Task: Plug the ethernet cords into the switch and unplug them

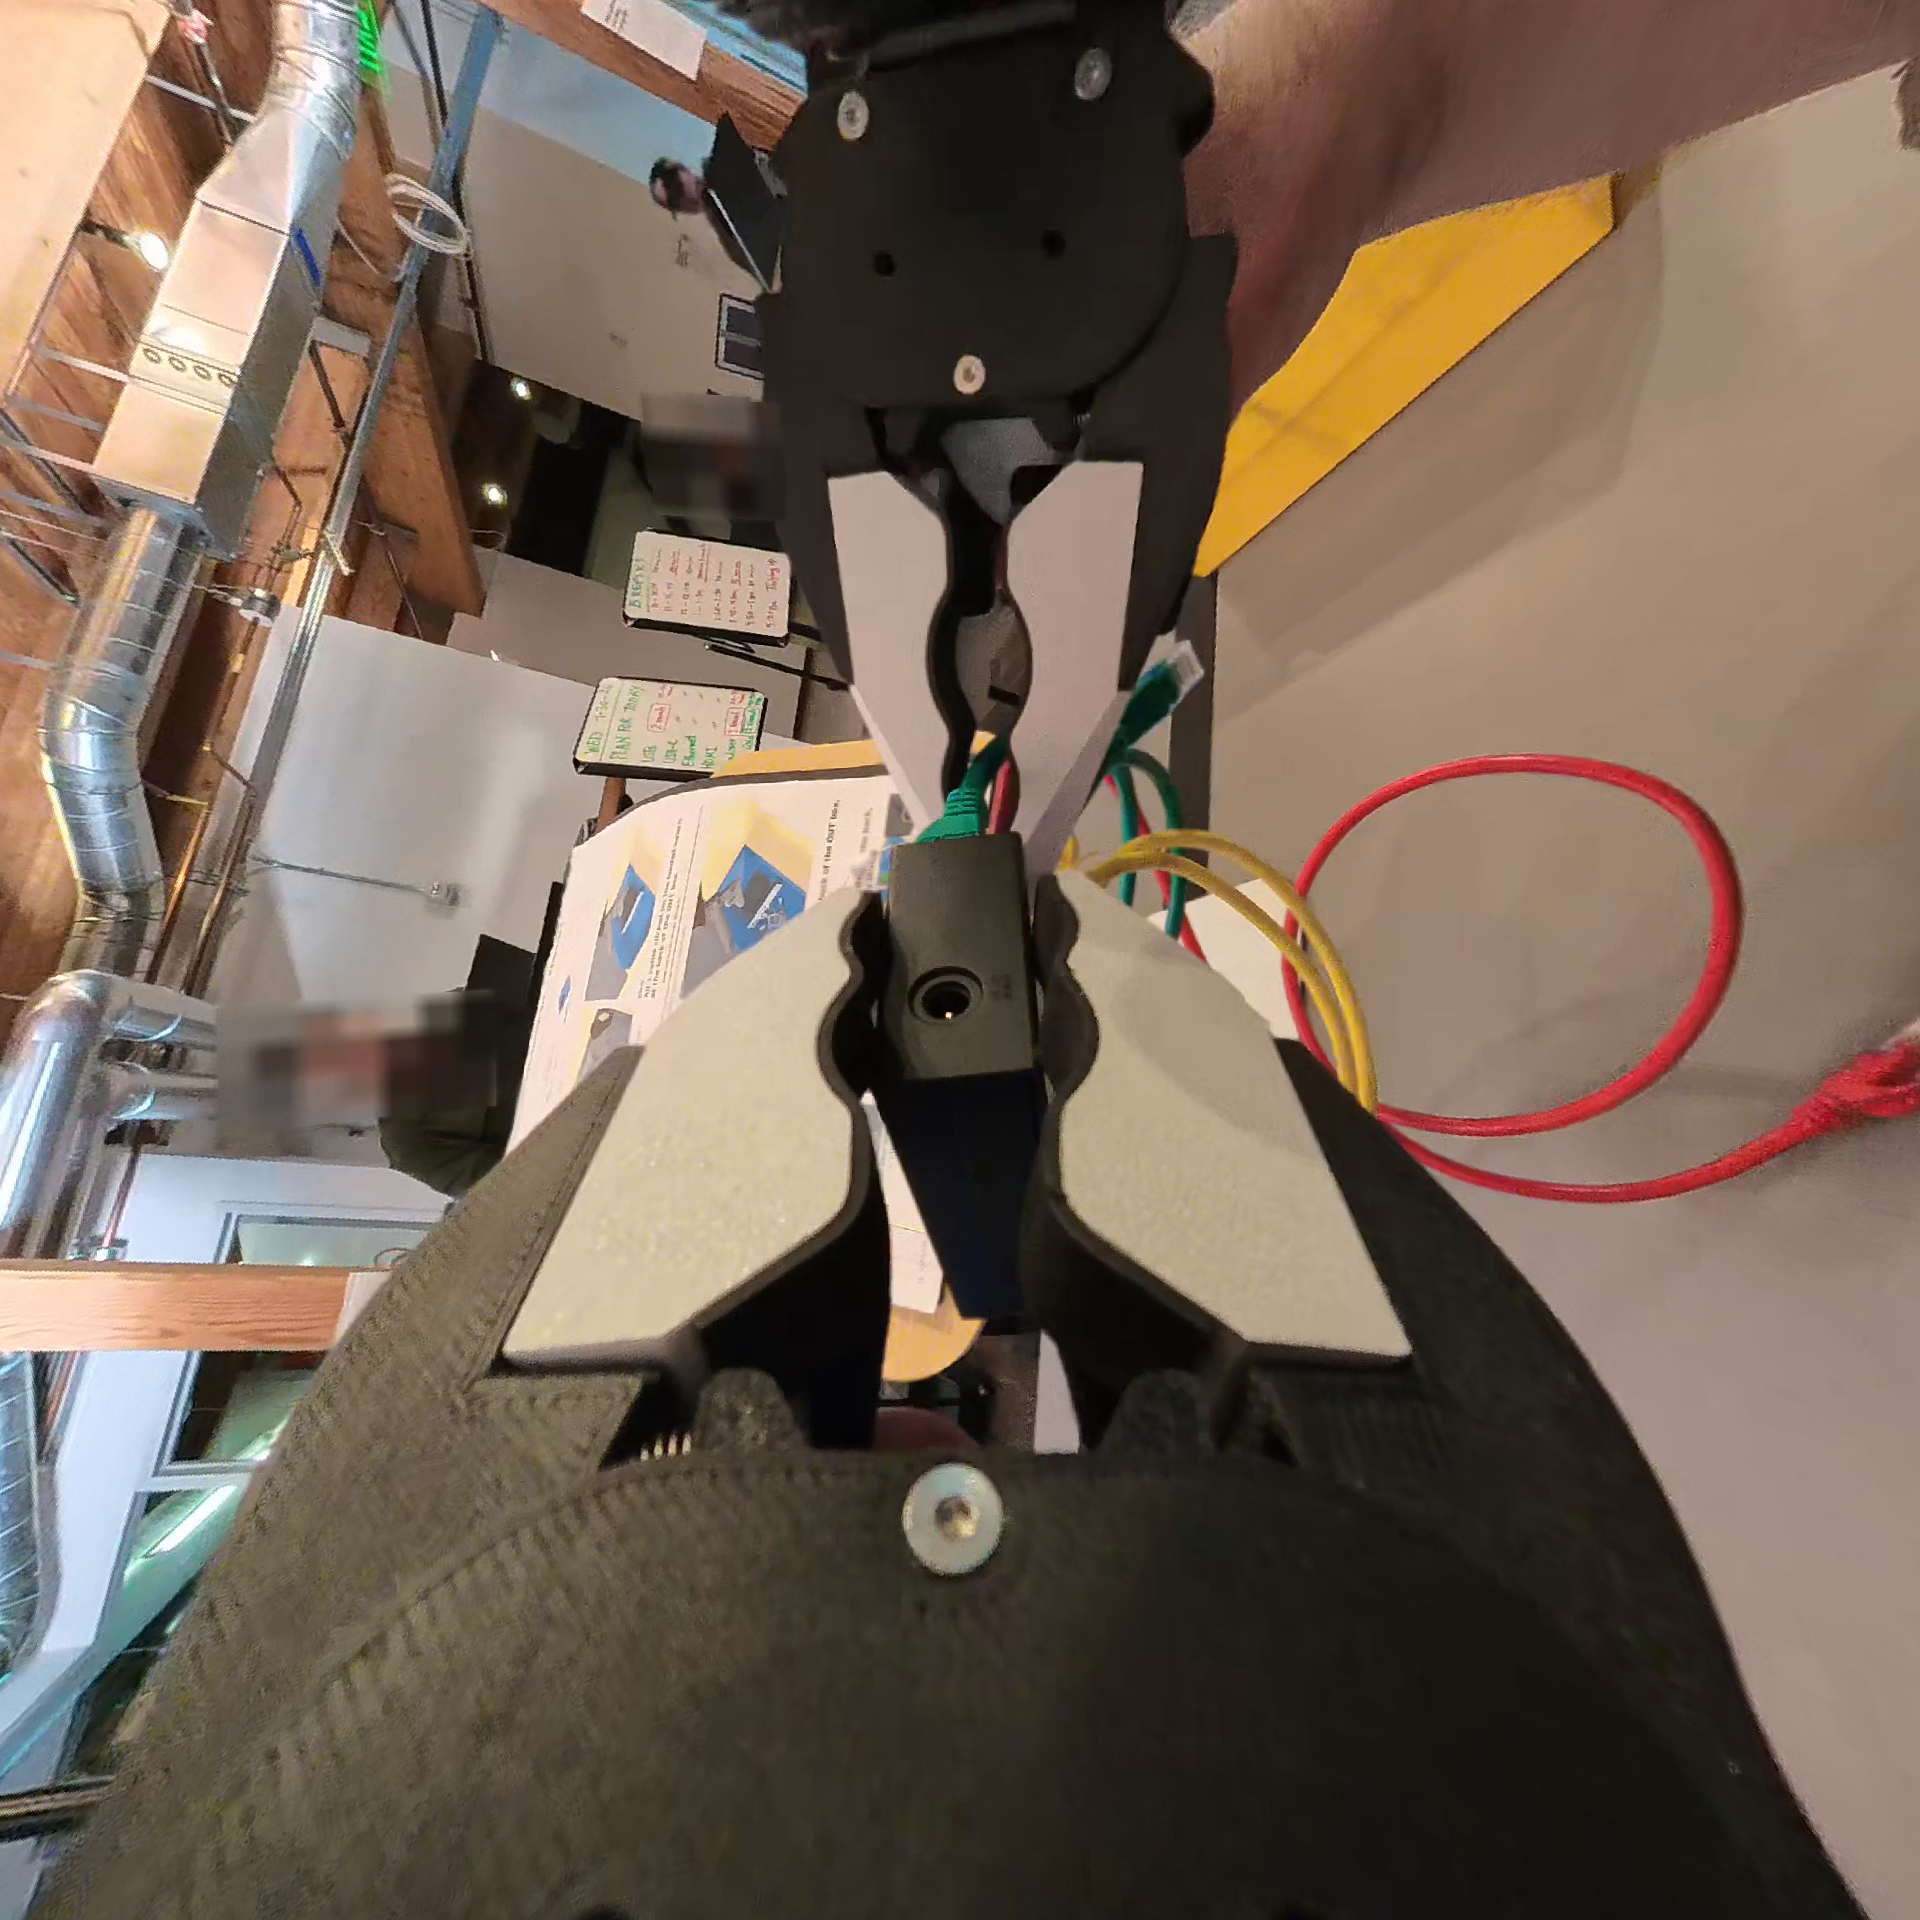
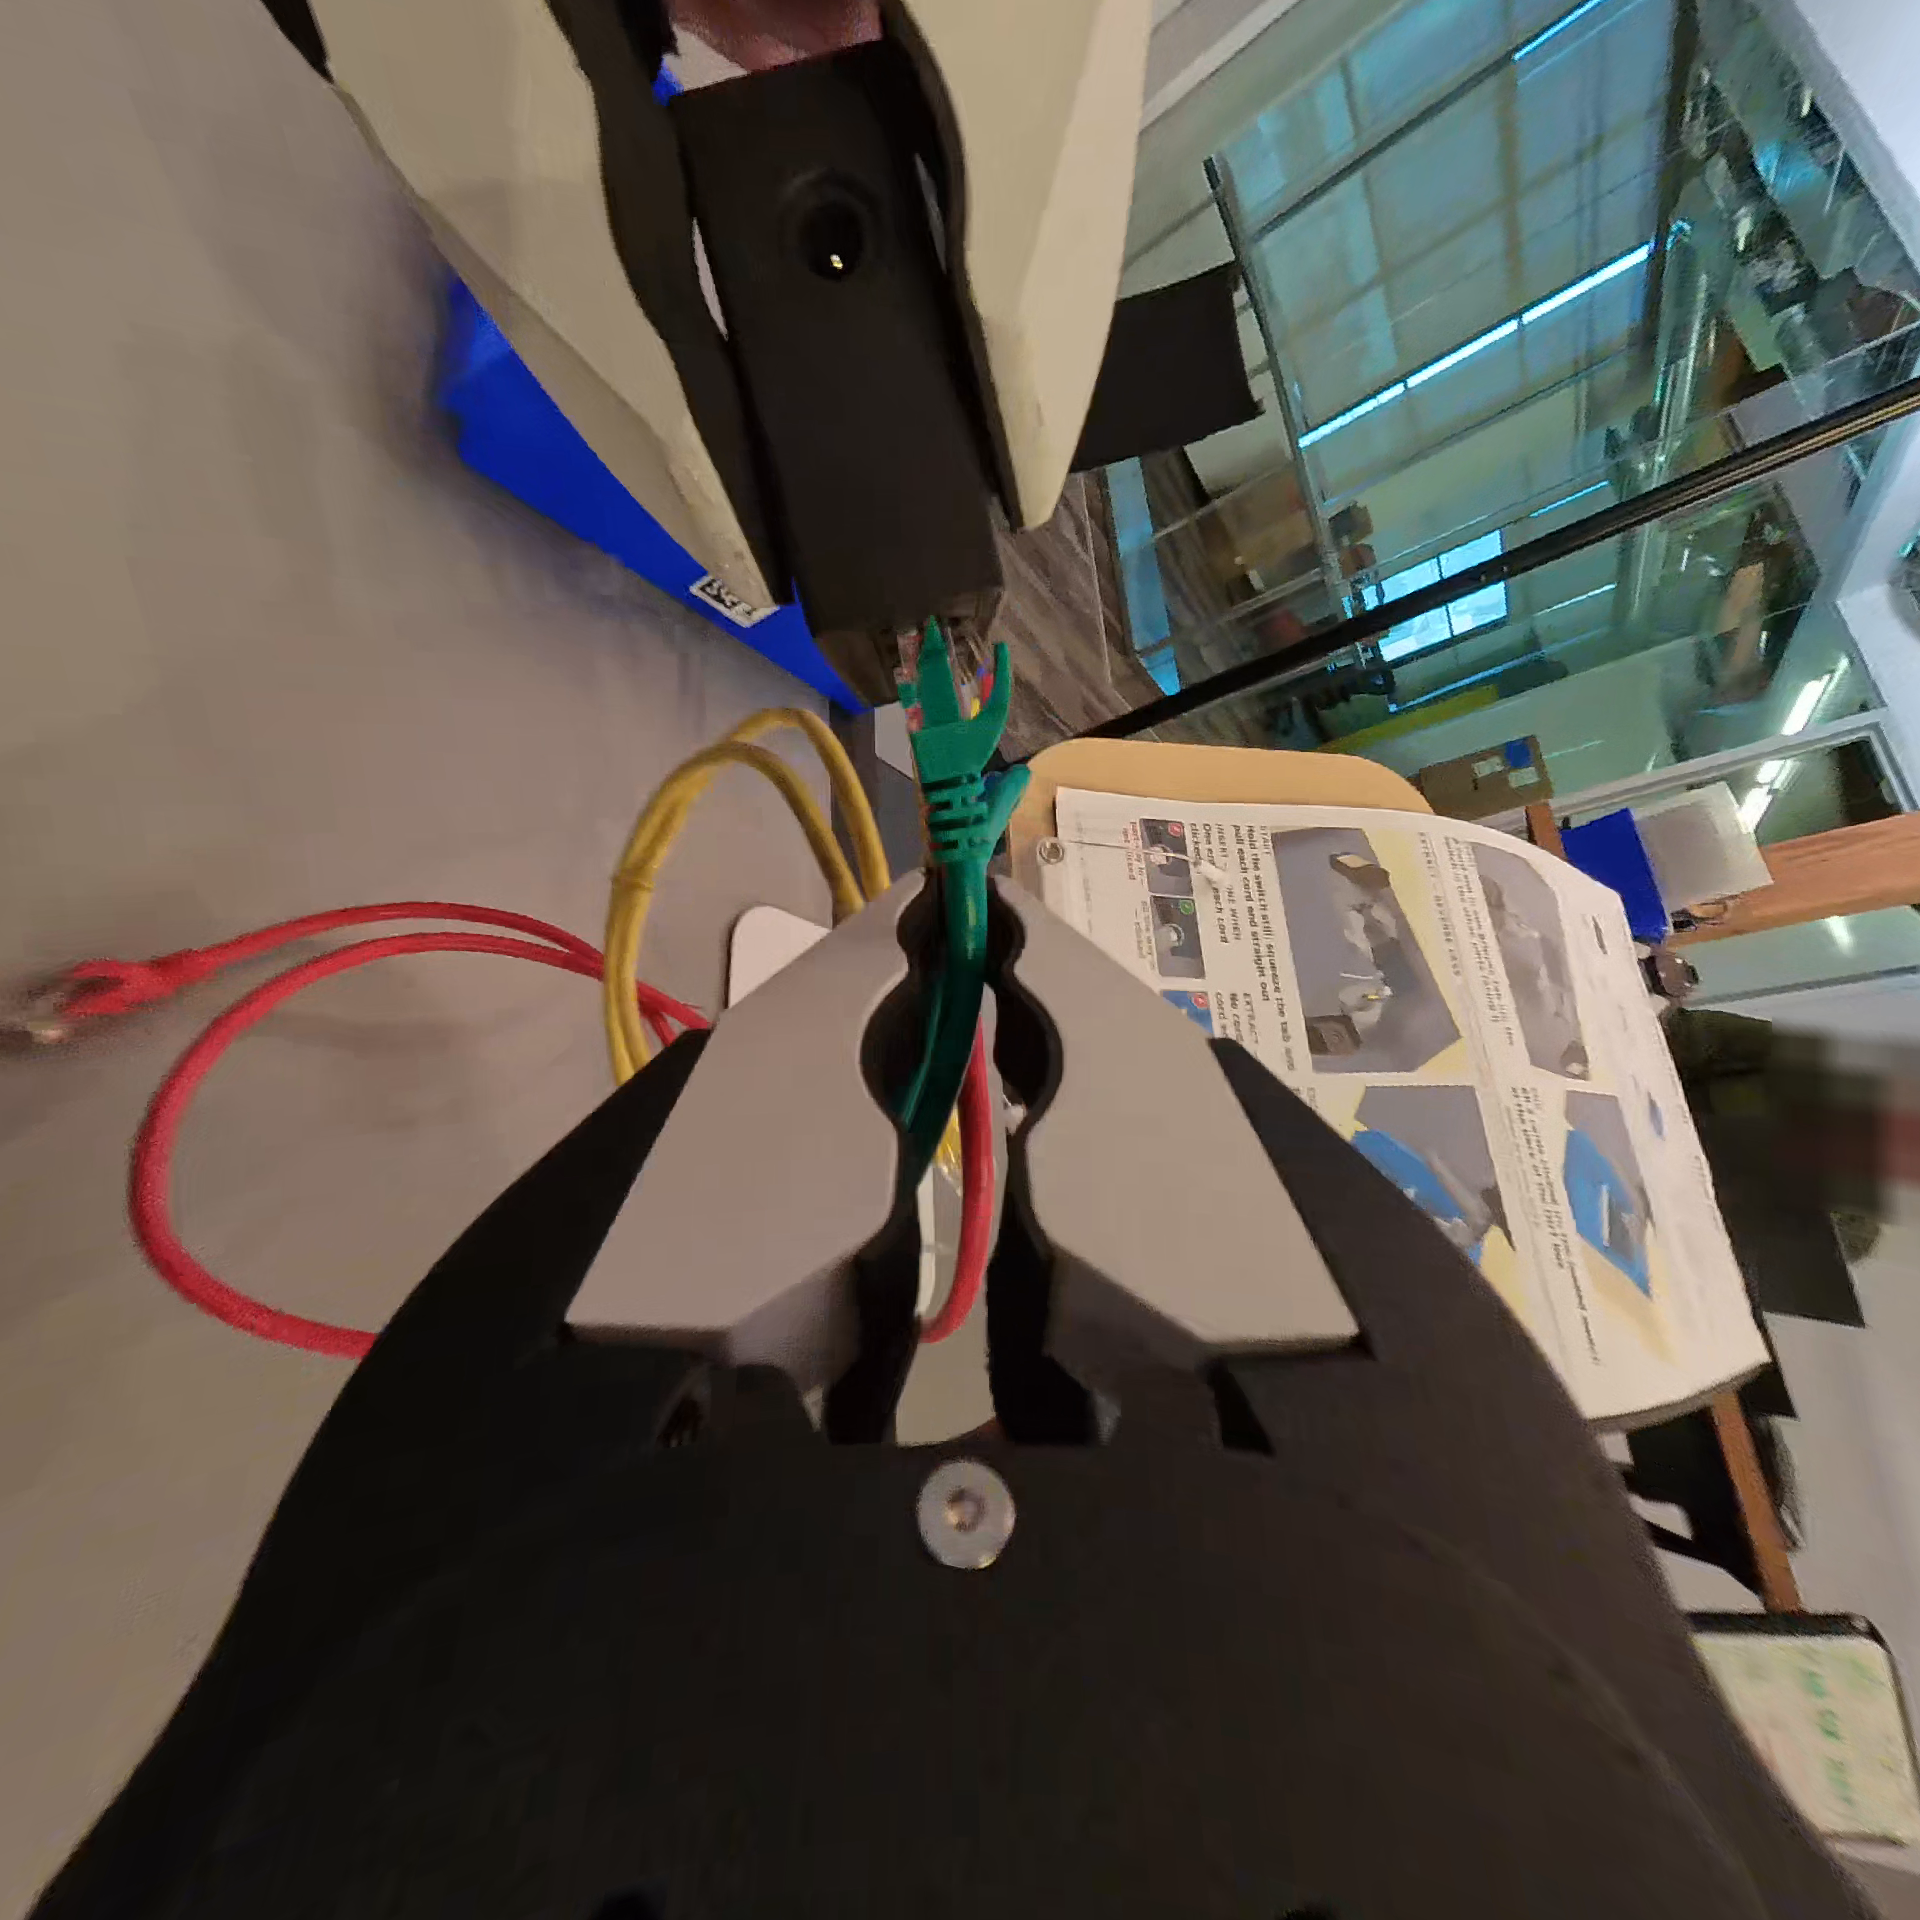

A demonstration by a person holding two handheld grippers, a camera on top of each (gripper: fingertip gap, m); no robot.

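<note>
My left gripper (image 1: 956,914) is shut on the black switch (image 1: 961,987) and holds it above the grey table. In the right wrist view the switch (image 2: 852,343) sits between the left gripper's cream pads (image 2: 582,343). My right gripper (image 2: 956,894) faces it and is shut on the green ethernet cord (image 2: 961,966) just behind its plug. The green plug (image 2: 945,727) has its tip at the switch's port end; how deep it sits I cannot tell. In the left wrist view the right gripper (image 1: 966,800) holds this plug (image 1: 961,821) against the switch. A red cord (image 2: 971,1195) runs behind the fingers.
A red cord loop (image 1: 1507,935) and a yellow cord loop (image 1: 1288,935) lie on the grey table (image 1: 1662,520). The green cord's other plug (image 1: 1169,675) sticks up. A printed instruction sheet (image 2: 1403,1039) stands past the table edge. A blue bin (image 2: 561,488) and a yellow bin (image 1: 1382,343) flank the work area. One gripper's finger ends stand about 6 centimeters off the other's.
</note>
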